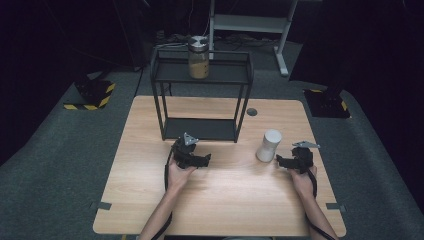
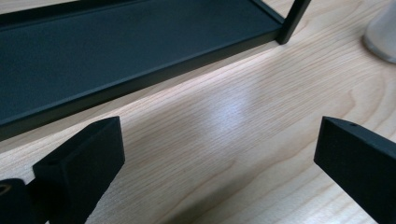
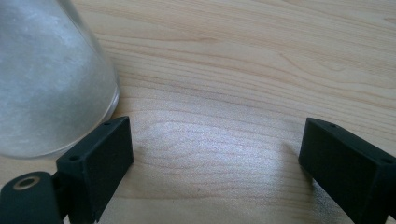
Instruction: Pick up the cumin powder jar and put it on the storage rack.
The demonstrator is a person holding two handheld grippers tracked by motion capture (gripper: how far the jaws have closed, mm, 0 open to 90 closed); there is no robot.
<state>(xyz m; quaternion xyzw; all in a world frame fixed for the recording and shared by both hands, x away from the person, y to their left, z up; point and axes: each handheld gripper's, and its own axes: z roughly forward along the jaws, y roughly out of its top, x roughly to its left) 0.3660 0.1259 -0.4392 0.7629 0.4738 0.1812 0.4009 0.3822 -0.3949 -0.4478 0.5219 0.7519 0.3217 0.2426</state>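
Two tools (image 1: 205, 160) (image 1: 281, 161), one white jar (image 1: 269, 145)

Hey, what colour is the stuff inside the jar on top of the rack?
Tan, yellowish-brown, filling the jar under its silvery lid; the high view shows it best.

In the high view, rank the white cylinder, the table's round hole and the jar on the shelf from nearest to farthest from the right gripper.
From the right gripper:
1. White cylinder, upright on the table just to its left.
2. Round hole, in the tabletop farther back, beside the black shelf's right leg.
3. Jar, on the shelf's top tier at the far end.
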